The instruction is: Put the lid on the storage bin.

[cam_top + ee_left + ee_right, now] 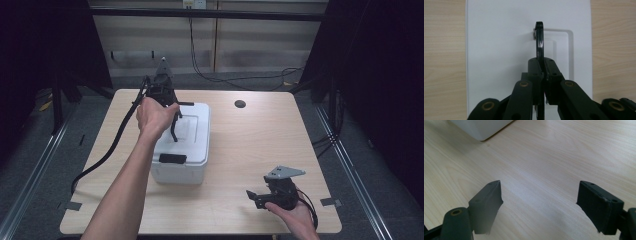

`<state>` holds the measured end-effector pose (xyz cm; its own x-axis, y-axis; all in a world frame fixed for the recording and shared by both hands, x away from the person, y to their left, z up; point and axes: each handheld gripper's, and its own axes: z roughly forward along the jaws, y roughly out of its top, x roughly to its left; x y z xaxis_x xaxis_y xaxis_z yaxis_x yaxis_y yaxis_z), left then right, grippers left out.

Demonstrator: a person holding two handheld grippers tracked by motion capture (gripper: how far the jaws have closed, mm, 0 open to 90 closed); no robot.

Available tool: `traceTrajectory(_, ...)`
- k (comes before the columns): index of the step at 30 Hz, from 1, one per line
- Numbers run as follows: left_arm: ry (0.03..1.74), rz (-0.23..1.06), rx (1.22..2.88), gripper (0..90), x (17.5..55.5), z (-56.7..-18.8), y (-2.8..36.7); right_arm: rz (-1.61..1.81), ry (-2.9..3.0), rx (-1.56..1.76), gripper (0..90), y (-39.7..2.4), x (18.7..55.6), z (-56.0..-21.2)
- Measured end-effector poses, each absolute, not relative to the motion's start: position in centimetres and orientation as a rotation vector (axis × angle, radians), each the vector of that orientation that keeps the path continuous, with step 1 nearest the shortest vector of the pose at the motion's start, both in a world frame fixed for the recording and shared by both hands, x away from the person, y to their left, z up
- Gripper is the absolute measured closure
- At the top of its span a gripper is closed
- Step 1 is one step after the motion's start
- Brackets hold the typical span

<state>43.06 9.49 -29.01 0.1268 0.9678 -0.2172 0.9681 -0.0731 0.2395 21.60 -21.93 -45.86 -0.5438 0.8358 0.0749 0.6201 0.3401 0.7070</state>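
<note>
- Handle point(539, 45) of the white box point(192, 150) is the thing in hand: a thin black bail raised upright from the lid, seen edge-on in the left gripper view, where it runs straight away from the jaws toward its pivot at the lid's recess.
- Left gripper point(175, 122) comes down on it from above, with the left hand point(154, 117) over the box's far half; its jaws are pressed together on the handle, one pad on each flat face.
- The box sits on the wooden table point(250, 145), left of centre, its long axis running away from the person, and a black latch point(172, 159) shows on the near edge of the lid.
- The handle lies directly below the left gripper, so I judge any lift would go straight up along the line of the gripper.
- Right gripper point(256, 196) hangs low over the near right part of the table, well apart from the box, its jaws spread wide with bare wood between them.
- The right hand point(295, 215) is the farther one; the box's near corner point(481, 130) lies ahead of its jaws, should it be wanted to steady the box.
</note>
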Motion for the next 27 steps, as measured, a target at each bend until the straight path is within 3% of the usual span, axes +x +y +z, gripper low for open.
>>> traceTrajectory(20,1.853,-0.020,2.121,84.1,43.36,-29.42,9.52,1.015,2.308,1.297,19.1,-21.95,21.56,-45.85)
traceTrajectory(27,1.816,0.002,2.152,71.0,43.59,-28.94,10.22,1.014,2.307,1.305,19.1,-21.96,21.53,-45.83)
